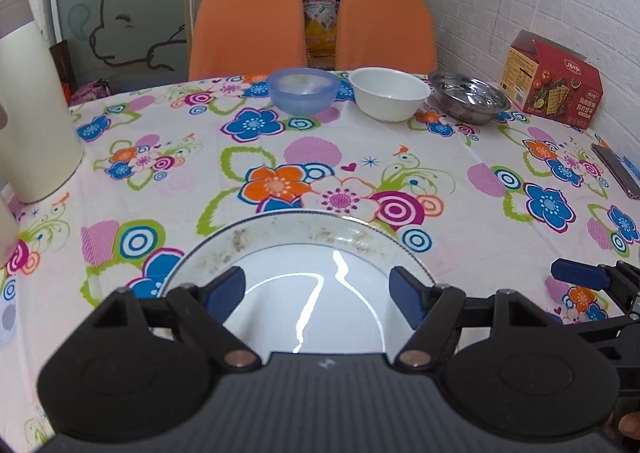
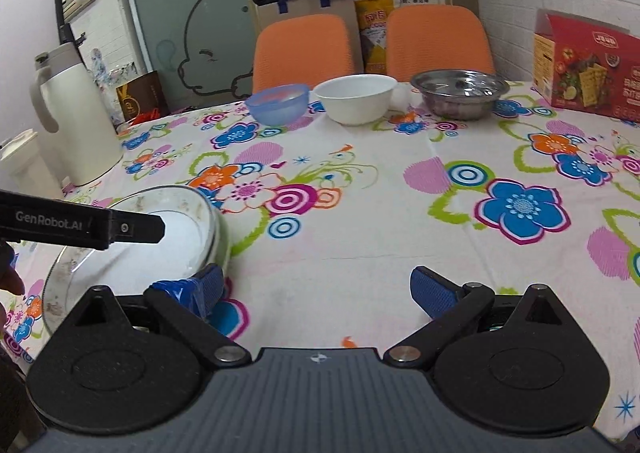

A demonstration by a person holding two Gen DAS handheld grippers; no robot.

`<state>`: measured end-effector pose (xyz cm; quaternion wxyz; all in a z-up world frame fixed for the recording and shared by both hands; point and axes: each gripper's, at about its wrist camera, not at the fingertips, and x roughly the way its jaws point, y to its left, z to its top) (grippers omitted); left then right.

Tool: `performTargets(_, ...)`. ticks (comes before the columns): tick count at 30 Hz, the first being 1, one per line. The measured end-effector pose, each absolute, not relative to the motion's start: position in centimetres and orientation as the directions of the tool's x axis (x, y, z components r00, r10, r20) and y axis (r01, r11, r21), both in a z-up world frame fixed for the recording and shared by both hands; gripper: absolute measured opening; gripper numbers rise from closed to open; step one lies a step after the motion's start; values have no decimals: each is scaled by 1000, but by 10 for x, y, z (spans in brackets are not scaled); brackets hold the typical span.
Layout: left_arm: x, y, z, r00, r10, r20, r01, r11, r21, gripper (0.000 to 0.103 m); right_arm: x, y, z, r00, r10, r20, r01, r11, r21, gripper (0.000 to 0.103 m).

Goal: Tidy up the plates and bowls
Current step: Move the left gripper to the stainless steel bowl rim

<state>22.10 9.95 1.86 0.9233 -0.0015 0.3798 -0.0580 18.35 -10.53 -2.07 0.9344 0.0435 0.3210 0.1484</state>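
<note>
A white plate [image 1: 280, 245] with a stained rim lies on the flowered tablecloth near the front edge. My left gripper [image 1: 318, 287] is open just over its centre, with nothing between the fingers. In the right wrist view the plate [image 2: 188, 229] shows a doubled rim, as if two are stacked, and one of the left fingers [image 2: 136, 228] reaches over it. My right gripper [image 2: 318, 285] is open and empty over bare cloth, just right of the plate. At the far edge stand a blue plastic bowl [image 1: 303, 90], a white bowl [image 1: 388, 97] and a steel bowl [image 1: 468, 95].
A cream thermos jug [image 1: 28, 113] stands at the left edge. A red cracker box [image 1: 552, 89] and a dark phone [image 1: 616, 173] are on the right side. Two orange chairs [image 1: 248, 29] stand behind the table. Flowered cloth [image 2: 360, 213] covers the middle.
</note>
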Motion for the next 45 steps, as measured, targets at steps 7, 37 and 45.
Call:
performTargets(7,254,48,23,672,-173,-720,199,979,-50,73,210,-160,-12,788,232,-571,-180,973,146,88)
performTargets(37,299,59,17,636,-207,-743,153,978,-142,73,528,-213,-17,502,-87,-861,-134,975,-177,88)
performTargets(45,286,50,26,647,-213,-732,162,977,-142,73,535,-209,-22,471,-79,-879,-150,974,-167,88)
